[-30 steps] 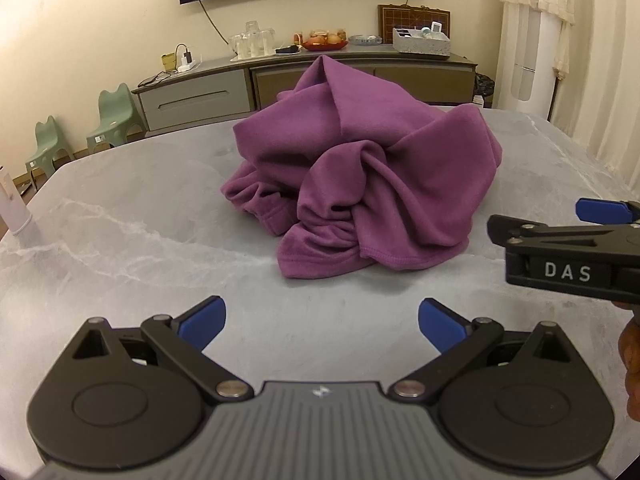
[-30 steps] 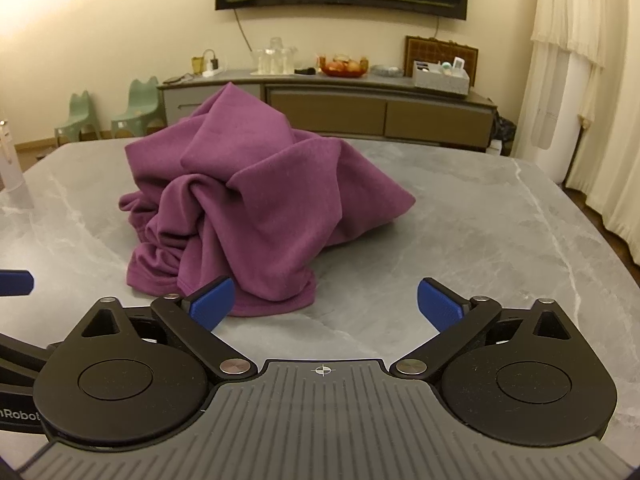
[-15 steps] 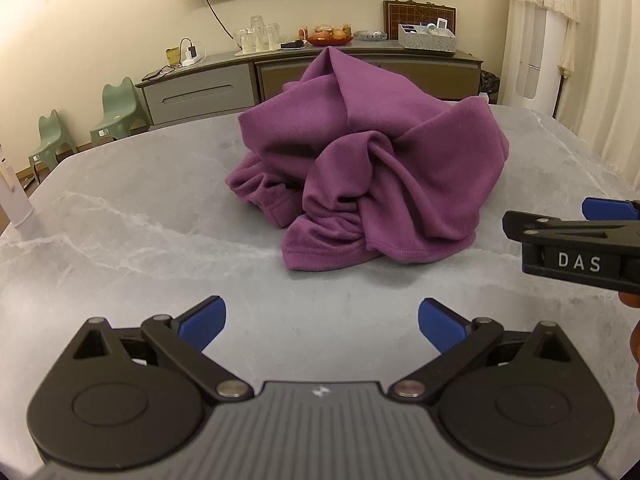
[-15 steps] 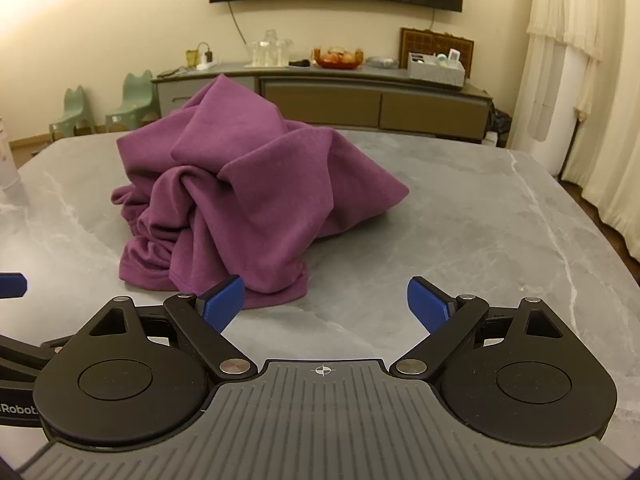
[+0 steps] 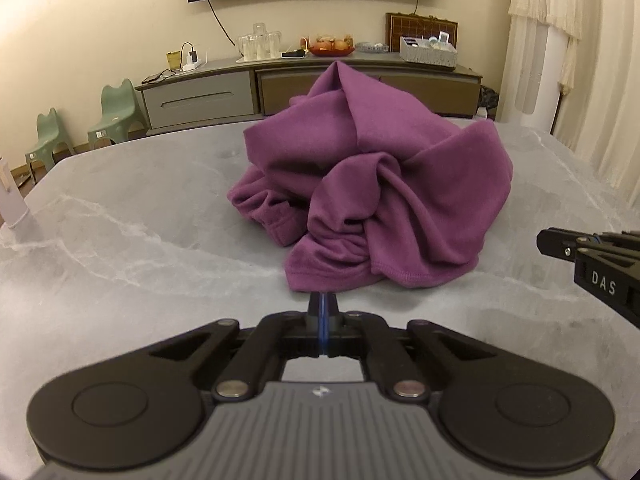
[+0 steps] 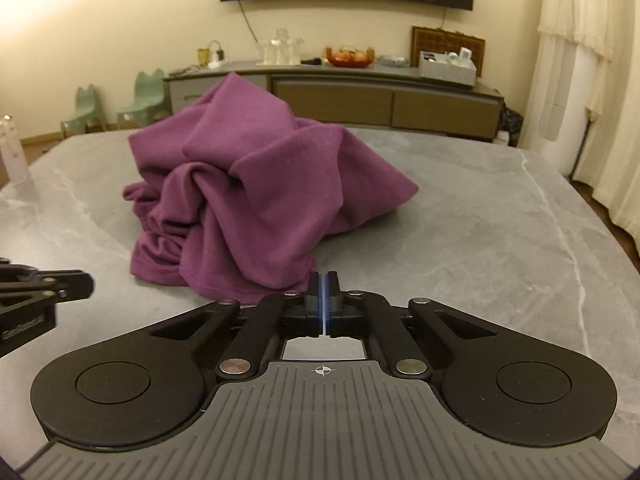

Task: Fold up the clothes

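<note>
The big grey marble table (image 5: 120,240) carries one thing that matters, a purple garment (image 5: 380,192) heaped in a crumpled mound near its middle, peaked at the top, with a stitched hem (image 5: 404,276) spilling toward the near edge. What has changed is at the tools: a second ago both sets of blue-padded jaws stood spread wide, and now both have snapped together with nothing caught between them. The left gripper (image 5: 323,306) has its pads pressed flat against each other, tips just short of the nearest fold of the hem, and whether they brush the cloth I cannot tell. The right gripper (image 6: 323,288) is likewise clamped on empty air, its tips near the fold of fabric that hangs down on that side. To my eye this is a test squeeze rather than a grasp, so the folding has not begun: the garment is still bunched, no edge or corner pulled free, and the jaws would have to open again before either could take hold. The cloth looks soft and thick, fleece-like, likely to drag in a lump unless a single layer is picked. As for pose, both tools sit low over the near table edge, tilted downward toward the heap, side by side, each visible at the margin of the other's view, the left one slightly nearer the hem.
</note>
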A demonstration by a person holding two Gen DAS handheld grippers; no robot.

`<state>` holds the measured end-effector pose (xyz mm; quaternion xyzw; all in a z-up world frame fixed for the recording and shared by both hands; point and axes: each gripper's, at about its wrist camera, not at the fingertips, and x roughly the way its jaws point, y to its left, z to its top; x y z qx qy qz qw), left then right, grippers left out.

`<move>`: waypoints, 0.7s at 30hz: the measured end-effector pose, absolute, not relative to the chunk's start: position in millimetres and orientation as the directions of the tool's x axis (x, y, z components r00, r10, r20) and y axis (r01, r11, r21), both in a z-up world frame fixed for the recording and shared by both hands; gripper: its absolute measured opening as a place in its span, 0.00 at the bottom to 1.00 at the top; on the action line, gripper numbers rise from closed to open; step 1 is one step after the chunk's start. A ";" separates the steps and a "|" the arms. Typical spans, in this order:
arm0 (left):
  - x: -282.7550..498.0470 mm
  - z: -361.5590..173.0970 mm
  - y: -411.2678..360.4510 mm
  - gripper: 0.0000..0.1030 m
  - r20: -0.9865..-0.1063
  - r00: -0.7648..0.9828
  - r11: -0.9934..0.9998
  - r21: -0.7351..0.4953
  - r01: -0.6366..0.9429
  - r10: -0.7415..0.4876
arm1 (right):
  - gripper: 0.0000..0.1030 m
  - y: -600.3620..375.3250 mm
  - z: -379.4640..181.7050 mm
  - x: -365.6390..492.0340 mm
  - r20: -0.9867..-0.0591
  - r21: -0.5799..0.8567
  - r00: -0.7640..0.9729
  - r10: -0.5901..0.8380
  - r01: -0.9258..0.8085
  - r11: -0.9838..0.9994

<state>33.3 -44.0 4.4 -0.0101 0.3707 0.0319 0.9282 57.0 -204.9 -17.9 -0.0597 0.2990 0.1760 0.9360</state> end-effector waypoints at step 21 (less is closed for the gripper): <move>119.9 -11.8 -23.7 1.00 -0.683 0.729 0.998 -0.001 -0.061 0.044 | 0.86 -186.4 -2.4 101.5 -0.524 0.032 0.798 0.298 -0.331 0.943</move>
